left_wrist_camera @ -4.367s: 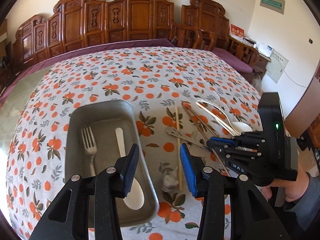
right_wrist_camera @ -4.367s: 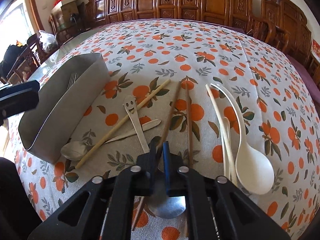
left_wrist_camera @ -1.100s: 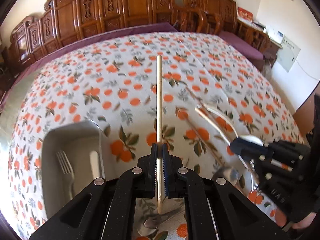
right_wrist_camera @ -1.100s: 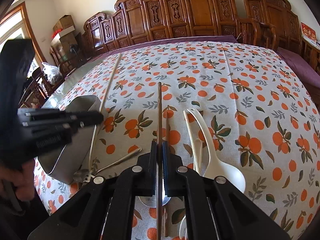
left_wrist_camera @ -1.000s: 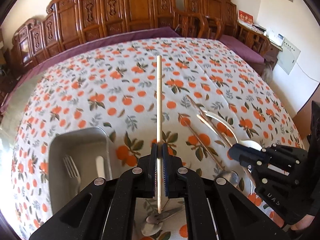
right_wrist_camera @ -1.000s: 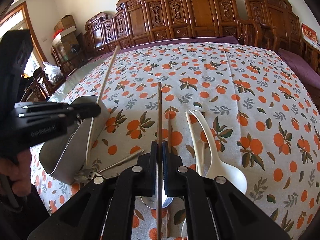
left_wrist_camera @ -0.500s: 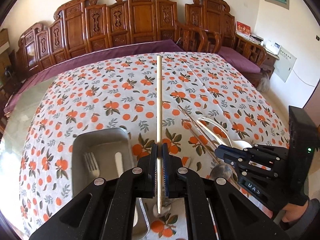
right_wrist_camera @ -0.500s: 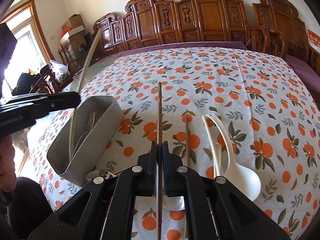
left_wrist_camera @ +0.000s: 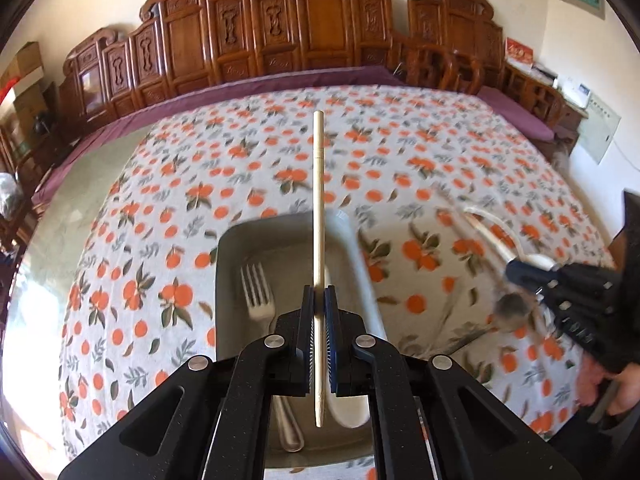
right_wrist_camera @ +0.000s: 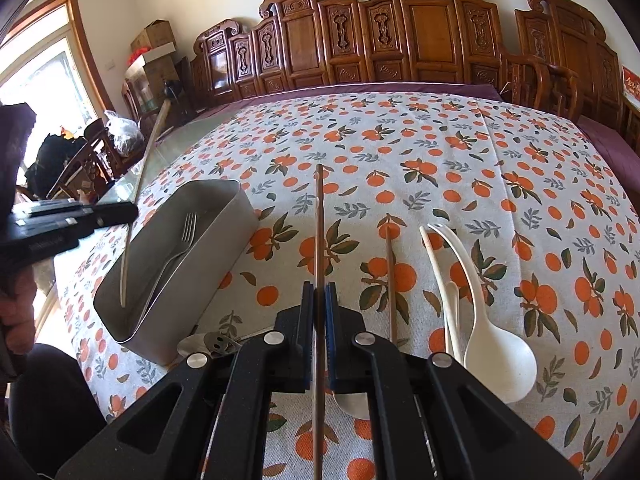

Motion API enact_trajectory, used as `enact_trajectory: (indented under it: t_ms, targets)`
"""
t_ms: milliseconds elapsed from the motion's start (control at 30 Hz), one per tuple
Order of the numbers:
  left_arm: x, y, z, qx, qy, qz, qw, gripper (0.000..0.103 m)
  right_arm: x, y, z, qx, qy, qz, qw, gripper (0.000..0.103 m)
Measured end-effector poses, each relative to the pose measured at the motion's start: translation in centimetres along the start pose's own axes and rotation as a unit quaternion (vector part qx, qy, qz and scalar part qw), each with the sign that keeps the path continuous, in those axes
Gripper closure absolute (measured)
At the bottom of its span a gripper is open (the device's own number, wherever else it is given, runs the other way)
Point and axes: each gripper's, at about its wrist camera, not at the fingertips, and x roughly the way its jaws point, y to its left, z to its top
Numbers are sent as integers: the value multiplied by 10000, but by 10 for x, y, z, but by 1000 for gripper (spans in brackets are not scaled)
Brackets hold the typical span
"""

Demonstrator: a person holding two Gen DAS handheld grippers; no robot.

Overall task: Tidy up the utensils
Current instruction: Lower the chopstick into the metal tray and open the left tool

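The bench [right_wrist_camera: 400,148], spread with an orange-print cloth, is taken as the stage, and everything is placed against the grey metal tray [right_wrist_camera: 224,216] standing at its left side. Inside that tray a steel fork [left_wrist_camera: 256,292] is seen lying lengthwise, with a white spoon [left_wrist_camera: 344,408] beside it, mostly hidden behind the tool. Directly above the tray the left gripper [left_wrist_camera: 319,308] is held, its fingers clenched on a pale bamboo chopstick [left_wrist_camera: 319,200], which is gripped near its thin end, so that the long part juts forward past the tray's far rim and the tip hangs over the tray floor. To the right of the tray, over the open cloth, the right gripper [right_wrist_camera: 319,304] is poised, its fingers clamped tight on a dark brown chopstick [right_wrist_camera: 319,220], taken low on its length. Further right of the tray a second brown chopstick [right_wrist_camera: 390,280], a white chopstick [right_wrist_camera: 438,280] and a large white ladle spoon [right_wrist_camera: 496,352] are left lying on the cloth, and a small metal utensil with a smiling face cut into it [right_wrist_camera: 214,342] is glimpsed just beside the tray's near corner. The sticks are judged light, stiff and smooth, apt to swivel between the fingers; a hold nearer mid-length would probably be steadier, and a low, level release into the tray is called for.
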Motion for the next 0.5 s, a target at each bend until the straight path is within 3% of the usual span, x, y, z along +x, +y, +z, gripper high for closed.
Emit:
enact_trajectory:
  t_ms: [500]
  targets:
    - [51, 5, -32, 97, 682, 90, 9976, 99, 6, 2, -3, -41, 72, -16, 10000, 96]
